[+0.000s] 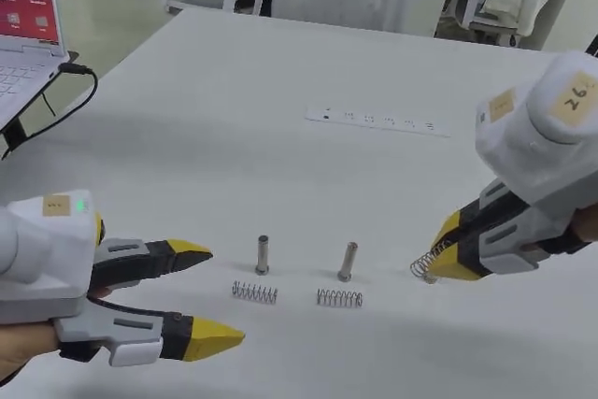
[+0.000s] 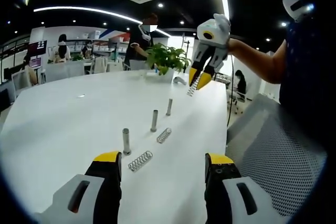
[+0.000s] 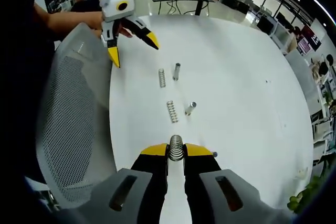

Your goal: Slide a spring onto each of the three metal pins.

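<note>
On the white table [image 1: 280,137] two metal pins stand upright side by side, the left pin [image 1: 263,255] and the middle pin [image 1: 348,262], both bare. Just on the near side of each lies a spring on its side: the left spring [image 1: 254,292] before the left pin, the middle spring [image 1: 339,298] before the middle pin, each close to its pin but apart from it. The right pin [image 2: 169,107] is seen from the left gripper view as the farthest of the row of three, also upright and bare.

The right gripper [image 1: 447,251] is at the right end of the row, tilted down toward the table, its jaws clamped on the held spring [image 1: 428,259]. The spring sticks out from between the yellow tips, its free end pointing down and left. In the left gripper view this end hangs above and beside the right pin, not on it.

The left gripper [image 1: 210,294] is at the near left, held by a hand and pointing right toward the left pin, well short of it. Its jaws stand wide apart with nothing between them.

Farther back a white power strip [image 1: 378,121] lies on the table, and a laptop [image 1: 23,16] with a dark cable [image 1: 79,91] sits at the far left edge.
</note>
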